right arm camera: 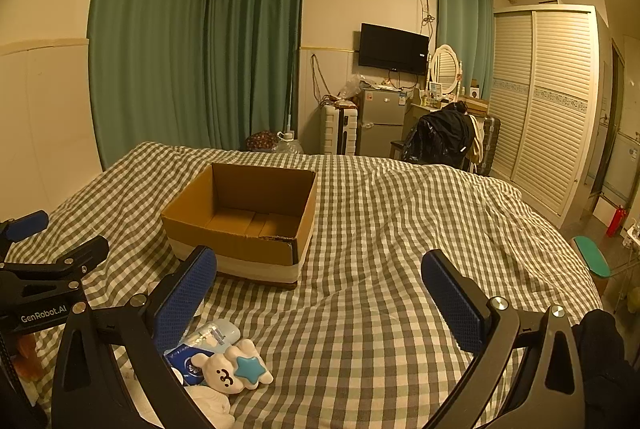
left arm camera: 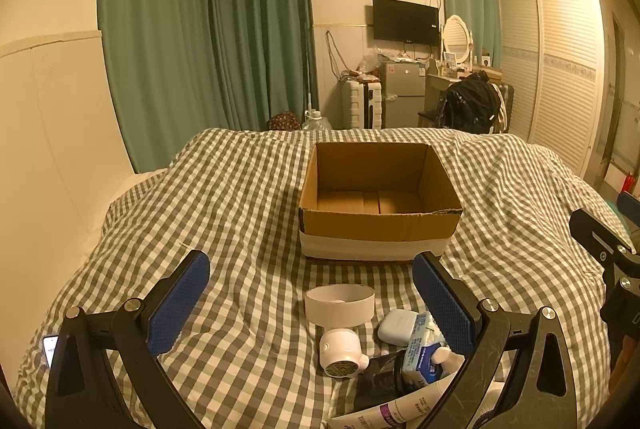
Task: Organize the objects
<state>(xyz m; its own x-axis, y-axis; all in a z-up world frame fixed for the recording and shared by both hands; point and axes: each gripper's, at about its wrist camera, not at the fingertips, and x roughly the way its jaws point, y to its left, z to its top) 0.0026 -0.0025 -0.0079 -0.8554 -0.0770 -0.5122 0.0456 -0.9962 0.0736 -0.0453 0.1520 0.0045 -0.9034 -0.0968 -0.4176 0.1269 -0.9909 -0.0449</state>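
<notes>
**Left wrist view: open box on the bed**

Saw cardboard box [left arm camera: 380, 205] open on checked blanket [left arm camera: 240, 229]. Left gripper [left arm camera: 312, 303] fingers wide apart, holding nothing, above tape roll [left arm camera: 340, 305] and small things. Right gripper [right arm camera: 320, 299] fingers wide apart too, beside white toy [right arm camera: 234, 369].

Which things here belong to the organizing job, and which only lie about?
For the job: cardboard box, tape roll, white earbud case, tissue pack, bear toy, tube.

Lying about: phone, backpack, suitcase, fridge.
</notes>
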